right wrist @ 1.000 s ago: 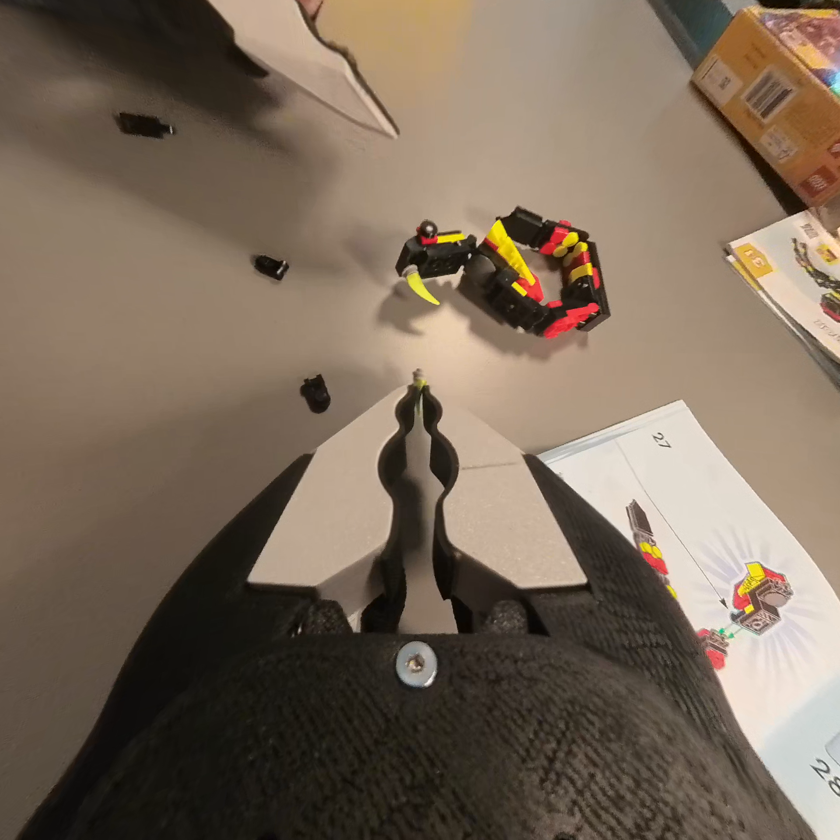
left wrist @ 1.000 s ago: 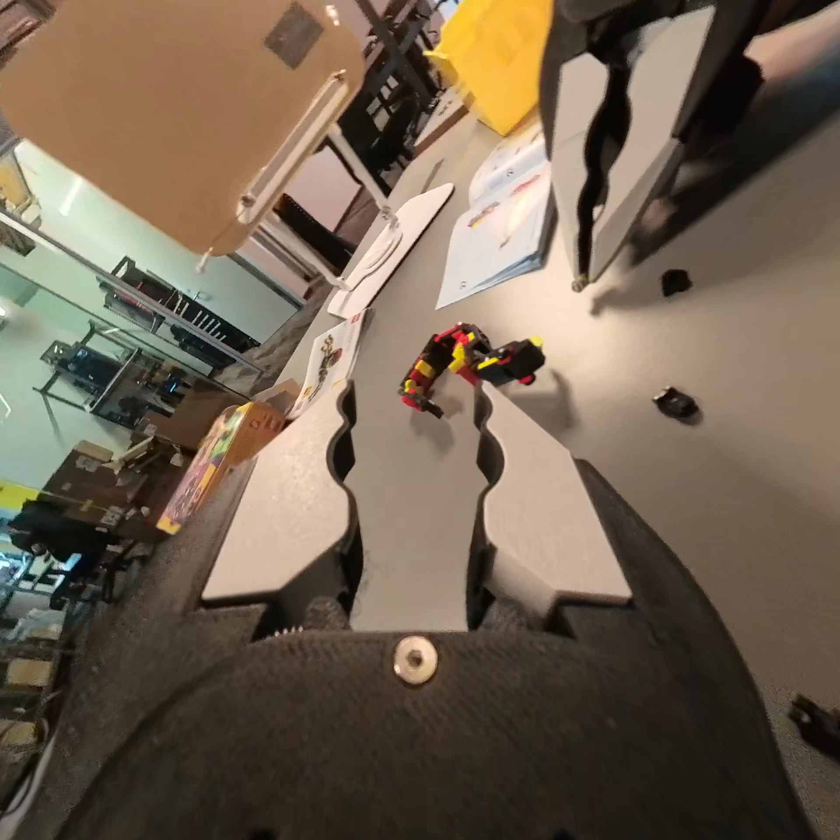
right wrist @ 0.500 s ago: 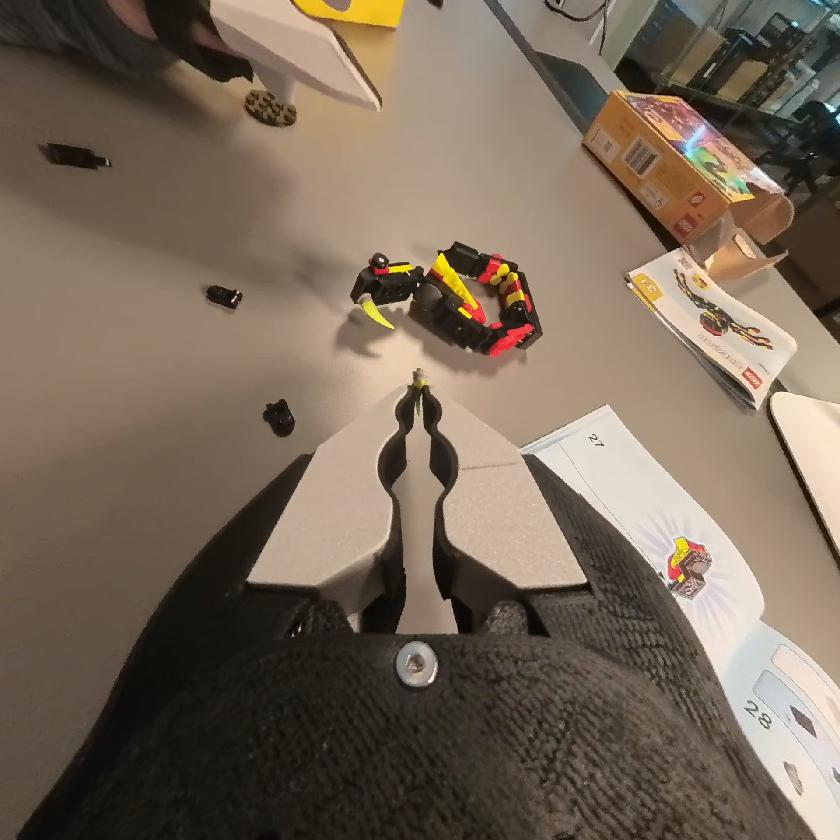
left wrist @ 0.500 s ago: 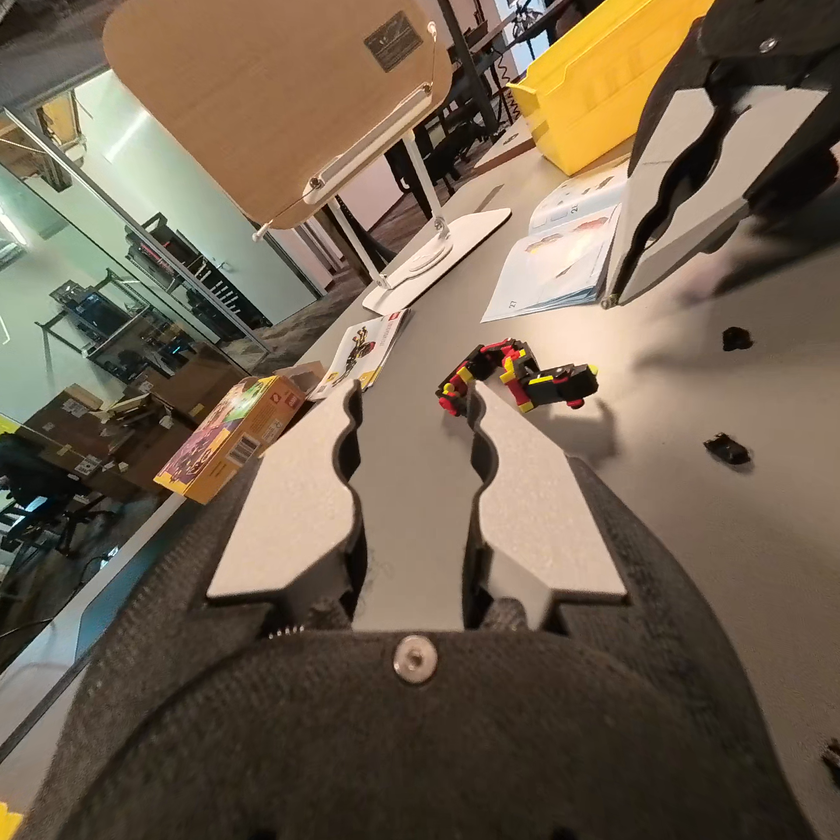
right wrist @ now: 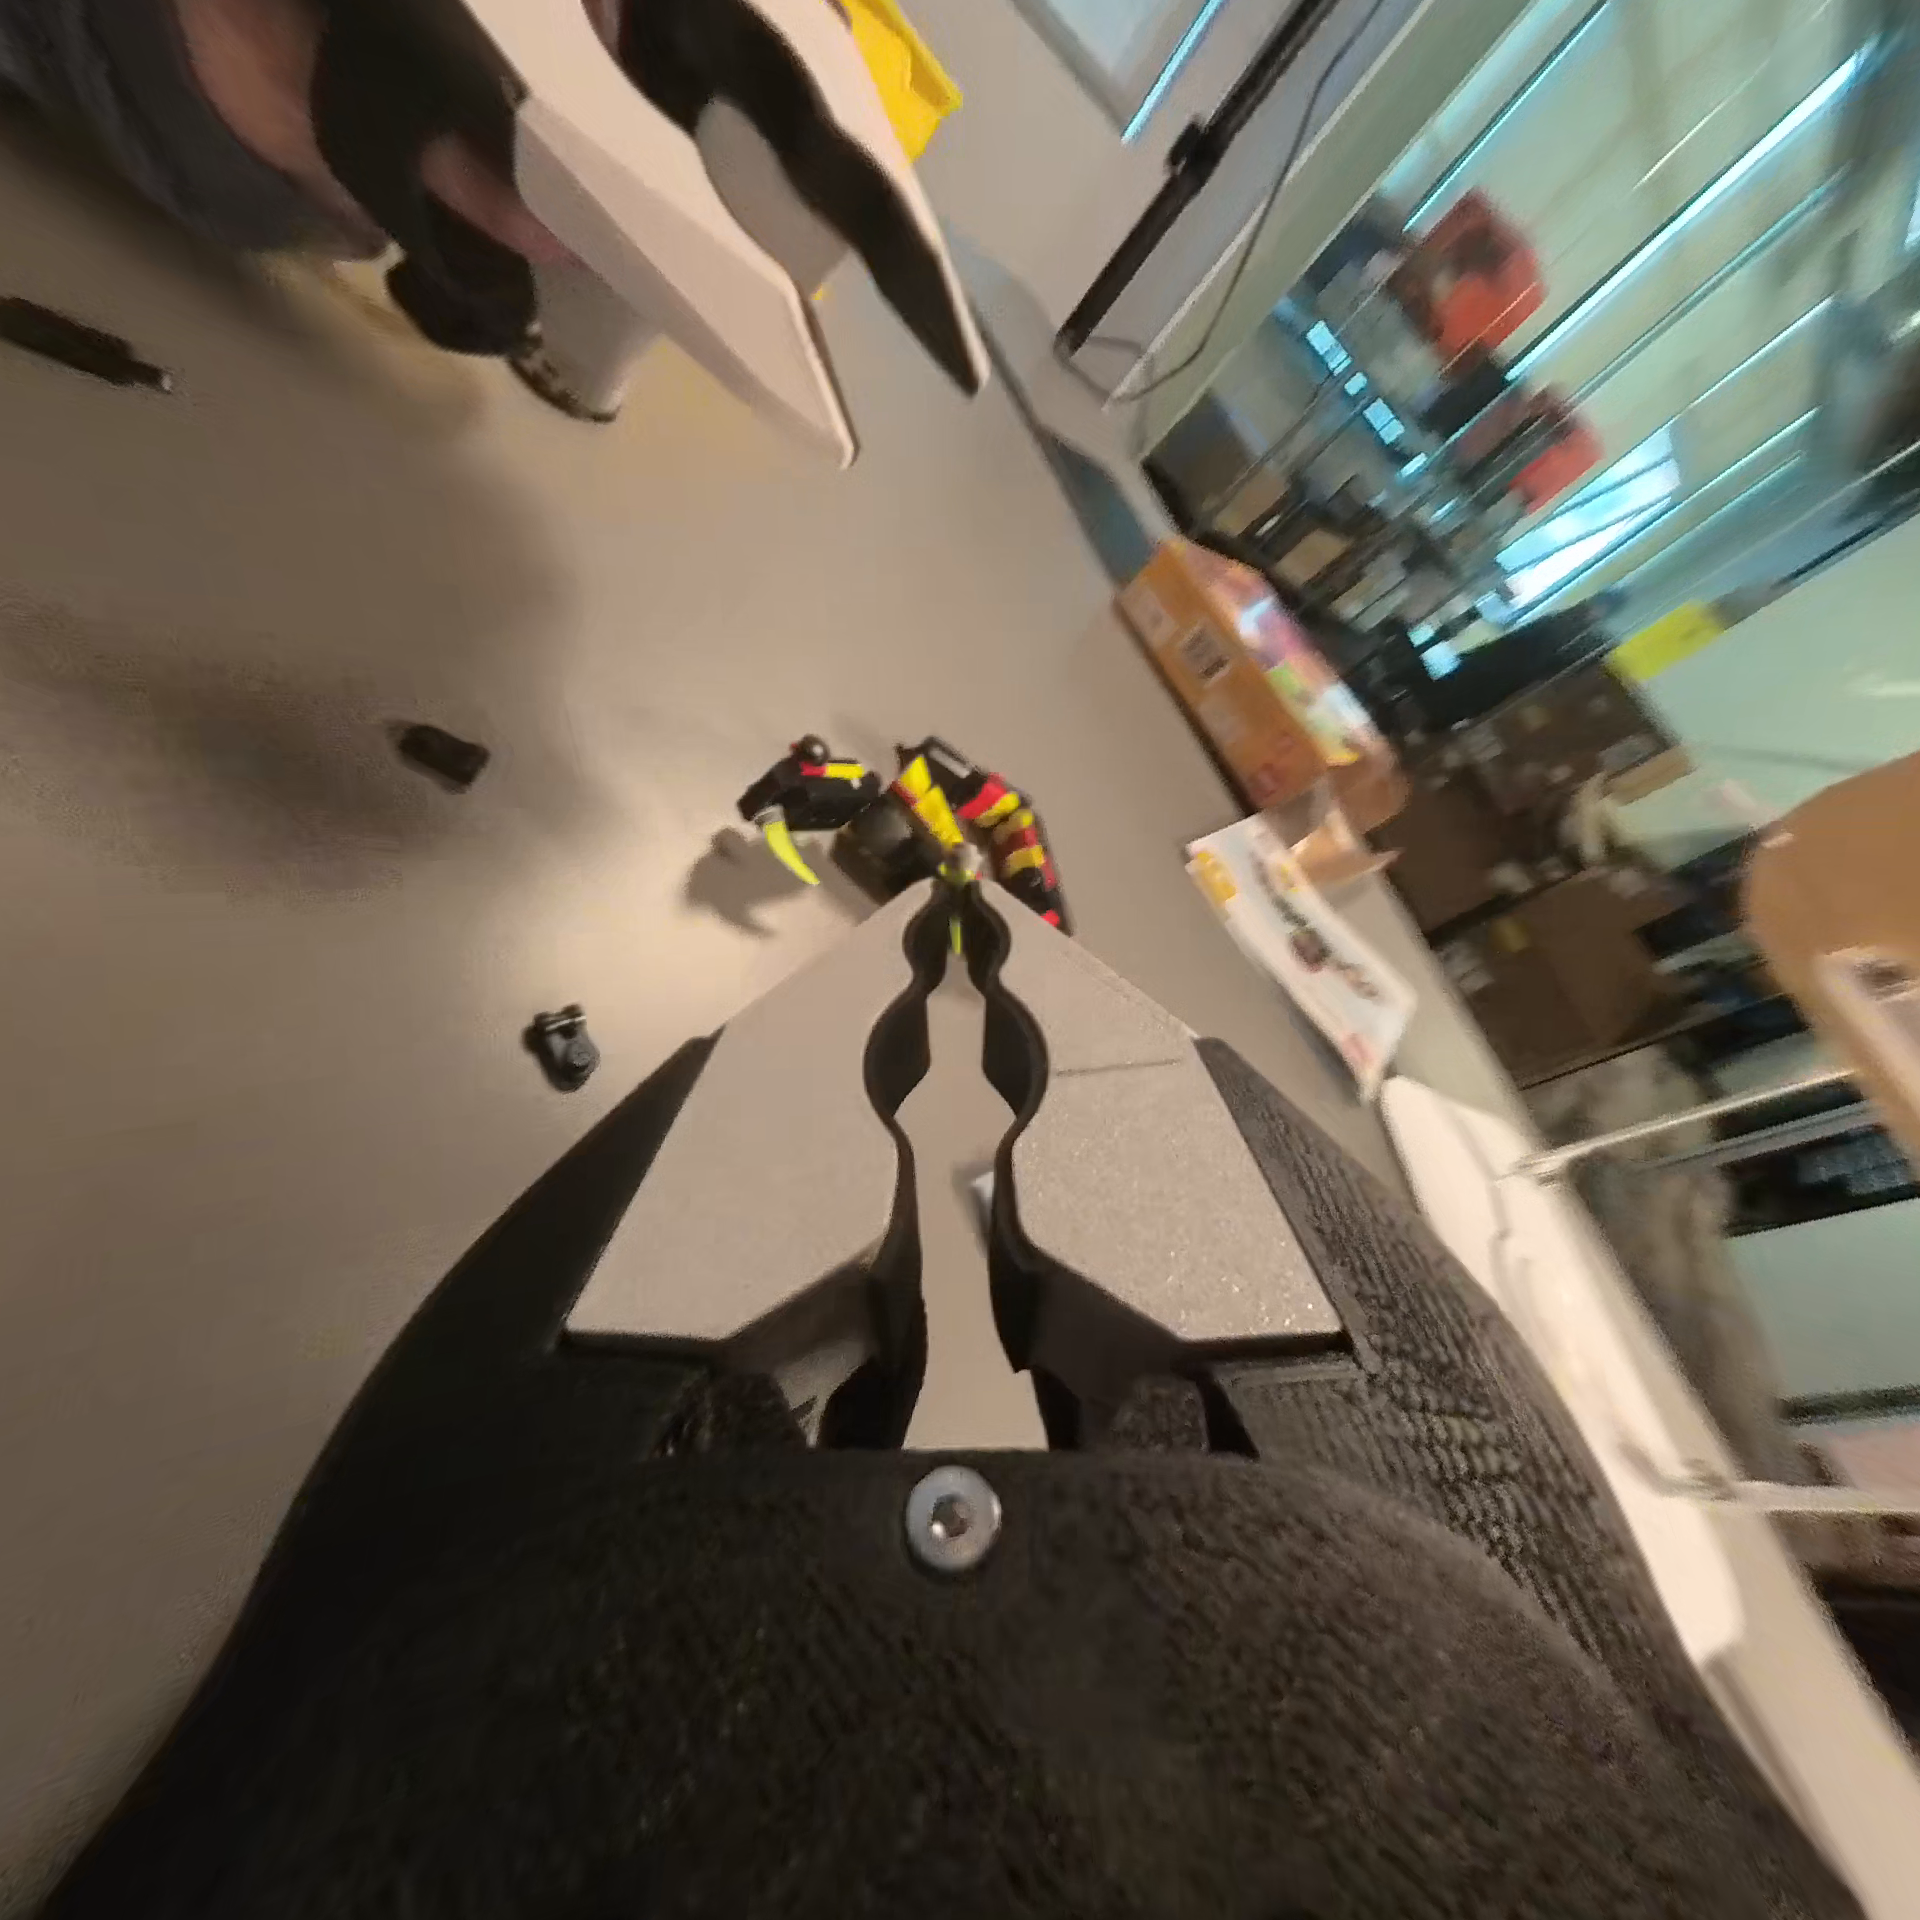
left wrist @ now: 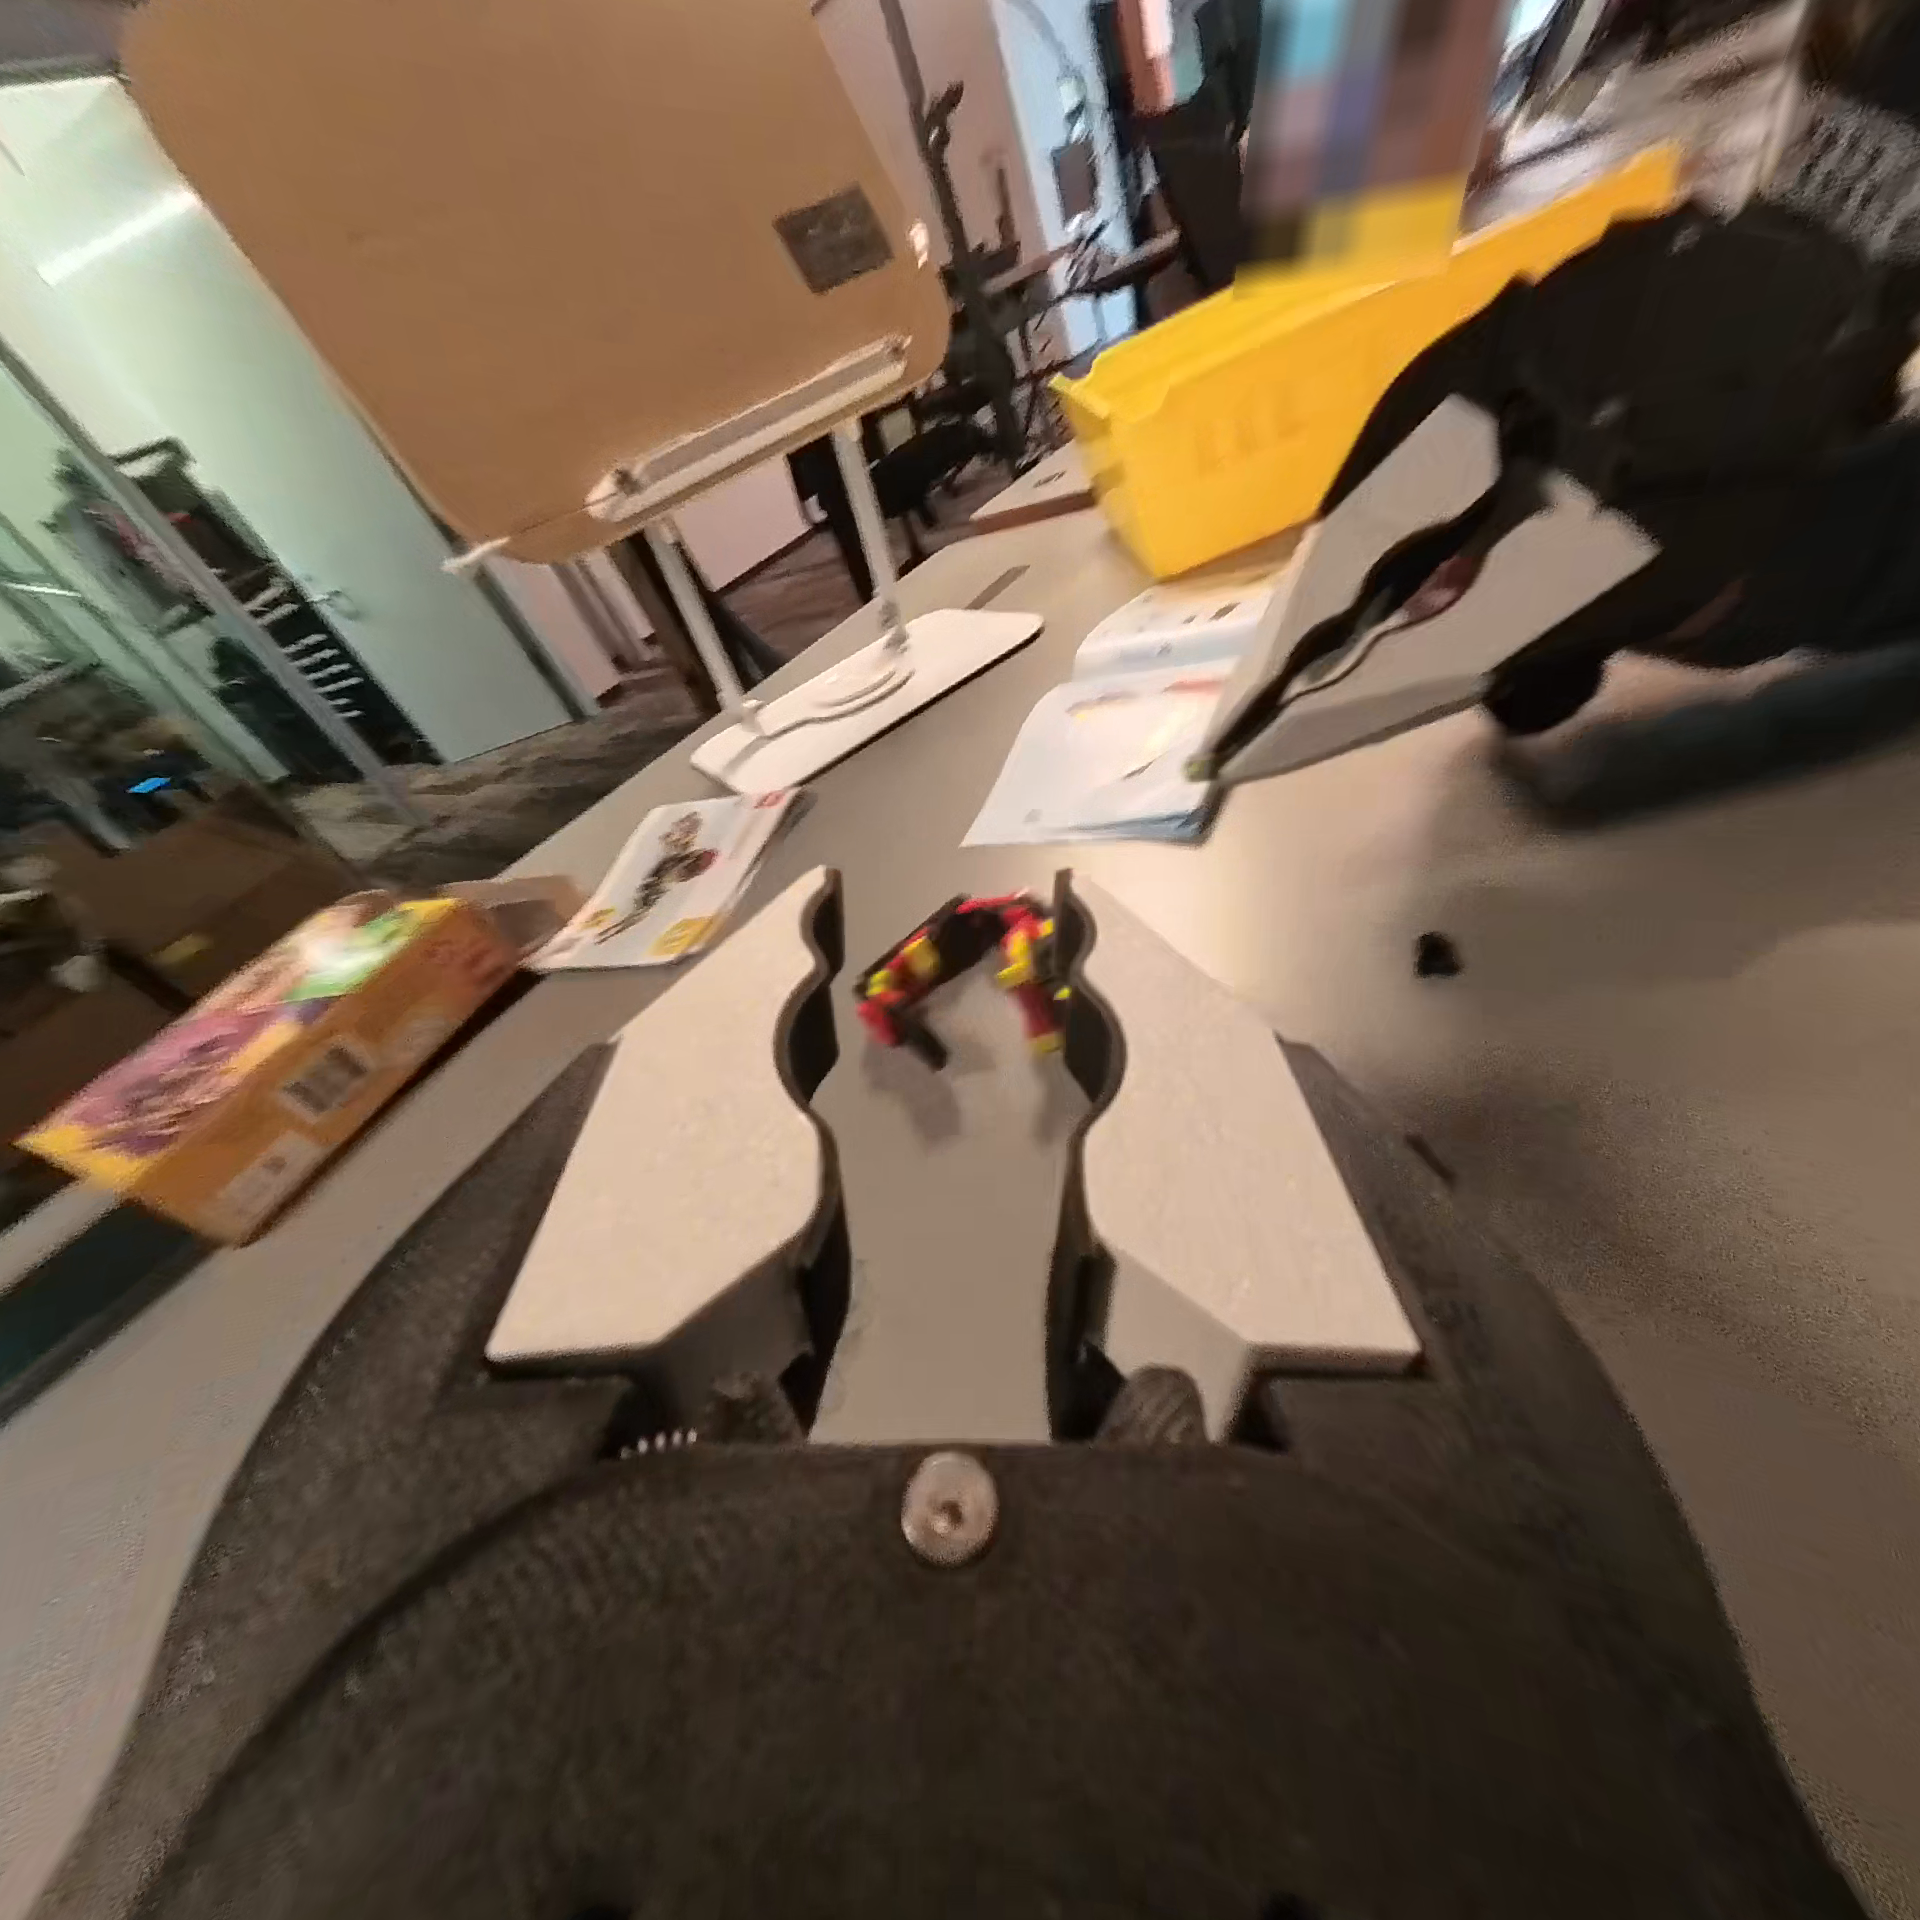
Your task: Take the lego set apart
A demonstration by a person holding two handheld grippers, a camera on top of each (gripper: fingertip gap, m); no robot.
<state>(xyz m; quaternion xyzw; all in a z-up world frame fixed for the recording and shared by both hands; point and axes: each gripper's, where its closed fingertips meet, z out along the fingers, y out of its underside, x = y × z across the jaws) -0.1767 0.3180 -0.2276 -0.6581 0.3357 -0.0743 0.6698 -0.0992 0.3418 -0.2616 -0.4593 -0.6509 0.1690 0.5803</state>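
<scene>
My right gripper is clamped on 1 small yellow-green claw piece above the grey table. My left gripper hangs with its jaws apart, framing the lego snake. By my reading, the job is barely begun: 3 loose black pieces lie scattered, while the glossy black, red and yellow segmented body sits curled mid-table, largely whole, 1 curved fang attached.
</scene>
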